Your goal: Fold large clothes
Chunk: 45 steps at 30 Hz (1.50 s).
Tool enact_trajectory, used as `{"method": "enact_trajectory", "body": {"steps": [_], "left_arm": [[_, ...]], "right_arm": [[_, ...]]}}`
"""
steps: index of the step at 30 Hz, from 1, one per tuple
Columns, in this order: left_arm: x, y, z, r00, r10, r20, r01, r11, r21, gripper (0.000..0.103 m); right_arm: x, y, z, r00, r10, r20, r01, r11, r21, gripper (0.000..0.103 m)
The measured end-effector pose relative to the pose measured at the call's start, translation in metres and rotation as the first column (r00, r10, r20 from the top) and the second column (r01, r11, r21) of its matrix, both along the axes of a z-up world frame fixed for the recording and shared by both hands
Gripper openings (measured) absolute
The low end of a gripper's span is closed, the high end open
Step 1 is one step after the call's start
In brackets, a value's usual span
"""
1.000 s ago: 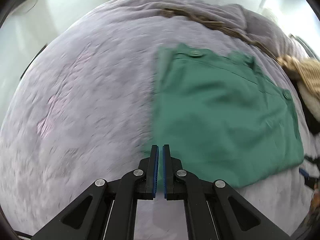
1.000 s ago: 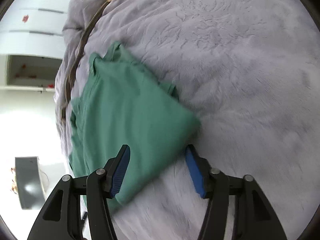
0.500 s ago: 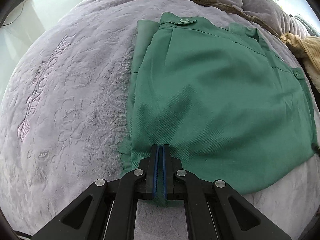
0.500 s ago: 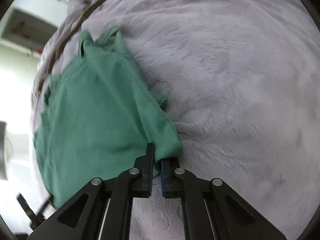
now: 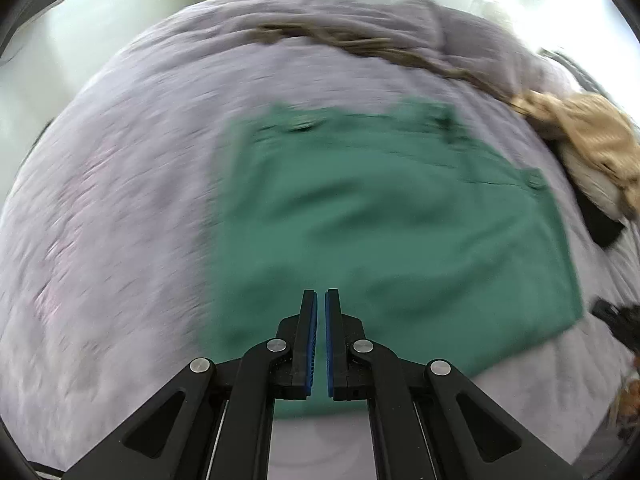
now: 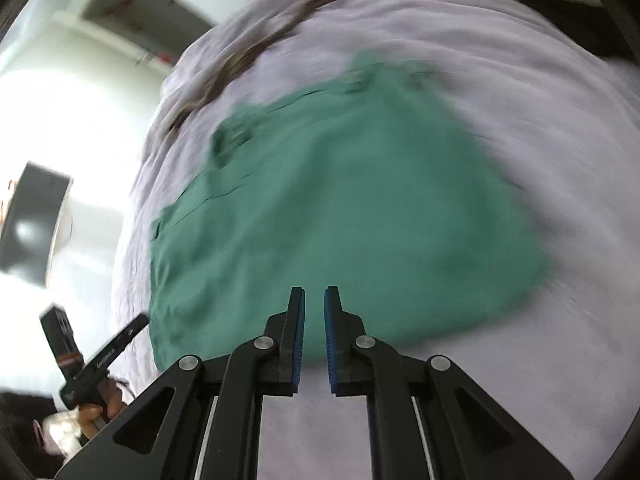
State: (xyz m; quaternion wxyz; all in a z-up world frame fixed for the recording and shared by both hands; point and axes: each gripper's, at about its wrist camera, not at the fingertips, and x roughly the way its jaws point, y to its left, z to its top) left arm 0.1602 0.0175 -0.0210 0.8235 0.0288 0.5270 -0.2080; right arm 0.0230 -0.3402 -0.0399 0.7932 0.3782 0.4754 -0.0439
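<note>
A folded green garment (image 5: pixel 384 236) lies flat on a lilac plush bed cover (image 5: pixel 120 208); it also shows in the right wrist view (image 6: pixel 340 208). Both views are motion-blurred. My left gripper (image 5: pixel 321 304) is shut with nothing between its pads, held above the garment's near edge. My right gripper (image 6: pixel 314 300) has its jaws nearly together with a narrow gap, empty, above the garment's near edge.
A tan knitted garment (image 5: pixel 592 140) and a brown cord (image 5: pixel 360 44) lie at the far side of the bed. The other hand-held gripper (image 6: pixel 96 360) shows at the left in the right wrist view. A dark item (image 5: pixel 604 228) lies at the bed's right.
Both grippers have let go of the green garment's near edge and pulled back and up. The right jaws have opened a little. The garment lies flat.
</note>
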Motion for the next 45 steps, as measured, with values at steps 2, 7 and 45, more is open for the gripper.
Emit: {"method": "enact_trajectory", "body": {"steps": [2, 7, 45], "left_arm": [[0.001, -0.024, -0.001, 0.999, -0.052, 0.007, 0.052, 0.999, -0.007, 0.005], [0.014, -0.097, -0.016, 0.992, -0.129, -0.012, 0.128, 0.990, -0.063, 0.005], [-0.004, 0.038, -0.037, 0.977, 0.188, -0.103, -0.168, 0.969, 0.182, 0.005]], "right_arm": [[0.031, 0.016, -0.004, 0.999, 0.046, 0.017, -0.046, 0.999, 0.001, 0.009], [0.081, 0.032, -0.023, 0.994, 0.105, 0.008, -0.105, 0.994, 0.017, 0.009], [-0.005, 0.054, -0.020, 0.986, 0.018, -0.167, -0.034, 0.995, -0.094, 0.060]]}}
